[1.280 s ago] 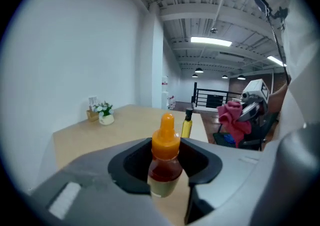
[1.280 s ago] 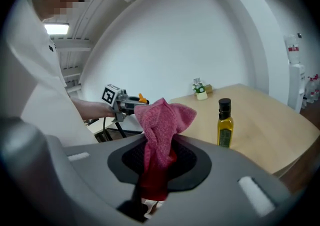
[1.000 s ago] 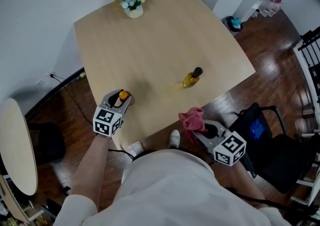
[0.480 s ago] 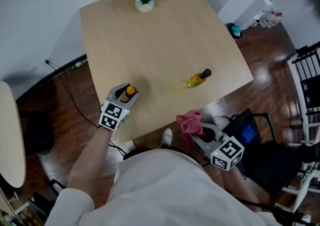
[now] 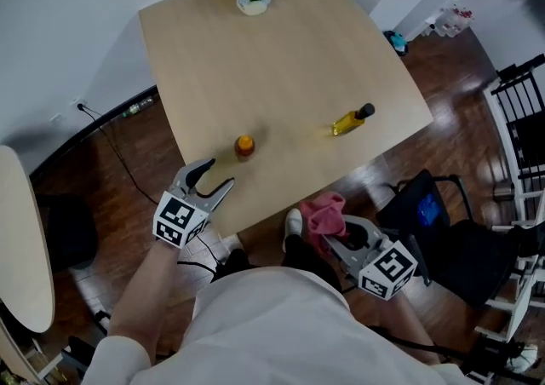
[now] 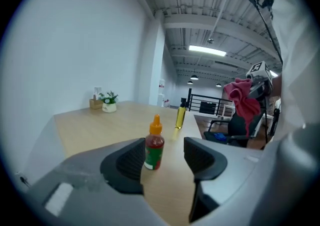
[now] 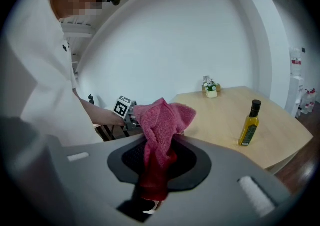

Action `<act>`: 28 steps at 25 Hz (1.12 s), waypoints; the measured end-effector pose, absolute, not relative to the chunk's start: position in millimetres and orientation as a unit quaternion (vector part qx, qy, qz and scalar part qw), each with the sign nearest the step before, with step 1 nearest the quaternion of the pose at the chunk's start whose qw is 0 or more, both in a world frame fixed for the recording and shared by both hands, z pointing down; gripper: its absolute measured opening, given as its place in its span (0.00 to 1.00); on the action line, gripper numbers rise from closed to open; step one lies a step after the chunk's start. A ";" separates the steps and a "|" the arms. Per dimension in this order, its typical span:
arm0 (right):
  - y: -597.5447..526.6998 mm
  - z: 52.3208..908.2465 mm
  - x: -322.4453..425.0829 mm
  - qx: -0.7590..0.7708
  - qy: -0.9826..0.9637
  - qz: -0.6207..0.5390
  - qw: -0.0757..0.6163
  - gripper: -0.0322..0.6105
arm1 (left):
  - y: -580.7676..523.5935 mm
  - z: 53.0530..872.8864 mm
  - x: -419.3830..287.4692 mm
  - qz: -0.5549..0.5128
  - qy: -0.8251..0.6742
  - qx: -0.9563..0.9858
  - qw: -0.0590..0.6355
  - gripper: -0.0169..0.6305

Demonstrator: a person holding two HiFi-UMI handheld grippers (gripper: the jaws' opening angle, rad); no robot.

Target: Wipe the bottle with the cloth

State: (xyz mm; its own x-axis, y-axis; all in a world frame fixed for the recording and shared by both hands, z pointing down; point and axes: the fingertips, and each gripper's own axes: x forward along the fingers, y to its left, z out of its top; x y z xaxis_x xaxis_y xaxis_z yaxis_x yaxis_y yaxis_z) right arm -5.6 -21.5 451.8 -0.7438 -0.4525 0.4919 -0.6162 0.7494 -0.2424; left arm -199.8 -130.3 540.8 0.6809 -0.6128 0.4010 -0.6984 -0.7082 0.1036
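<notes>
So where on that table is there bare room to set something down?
The wide middle between the flower pot and both bottles is bare, as is the gap between sauce bottle and oil bottle. Tightest: the near edge by the left gripper.

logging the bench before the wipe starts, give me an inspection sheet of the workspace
surface: light wooden table.
job's things: small red sauce bottle with orange cap upright; yellow oil bottle with black cap upright near the edge; pink cloth off the table.
clutter: white flower pot at the far corner.
grippers: left gripper fingers apart, empty, short of the sauce bottle; right gripper shut on the cloth.
cables: thin black cable on the floor.
surroundings: black chair, dark wood floor.
</notes>
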 end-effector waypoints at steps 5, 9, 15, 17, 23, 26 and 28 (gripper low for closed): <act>17.0 452.4 -15.8 0.286 -0.912 0.207 0.208 0.19 | -69.3 569.2 -214.4 0.225 -0.327 0.910 0.123 0.39; 37.8 443.7 -11.6 0.264 -0.926 0.184 0.196 0.19 | -19.5 569.4 -191.4 0.240 -0.311 0.913 0.110 0.39; 88.6 425.9 33.9 0.249 -0.940 0.145 0.185 0.19 | 76.4 550.9 -121.9 0.251 -0.296 0.917 0.096 0.38; 111.0 427.1 58.6 0.243 -0.942 0.130 0.192 0.19 | 106.8 536.7 -96.2 0.236 -0.301 0.918 0.107 0.37; 178.6 452.8 103.7 0.211 -0.953 0.117 0.185 0.19 | 185.0 515.4 -53.9 0.217 -0.335 0.910 0.112 0.37; 203.4 452.5 107.4 0.194 -0.958 0.117 0.177 0.19 | 215.0 505.2 -50.1 0.211 -0.353 0.902 0.131 0.37; 217.4 449.3 112.4 0.194 -0.960 0.114 0.170 0.19 | 230.7 497.7 -45.4 0.211 -0.351 0.903 0.134 0.37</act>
State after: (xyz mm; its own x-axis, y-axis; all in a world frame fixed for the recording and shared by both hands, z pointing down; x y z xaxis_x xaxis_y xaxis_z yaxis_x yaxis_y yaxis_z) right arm 112.4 217.4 449.3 -0.8675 -0.3329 0.3697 -0.4101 0.8992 -0.1524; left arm -45.4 230.7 497.7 0.6651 -0.5762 0.4750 -0.6894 -0.7183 0.0941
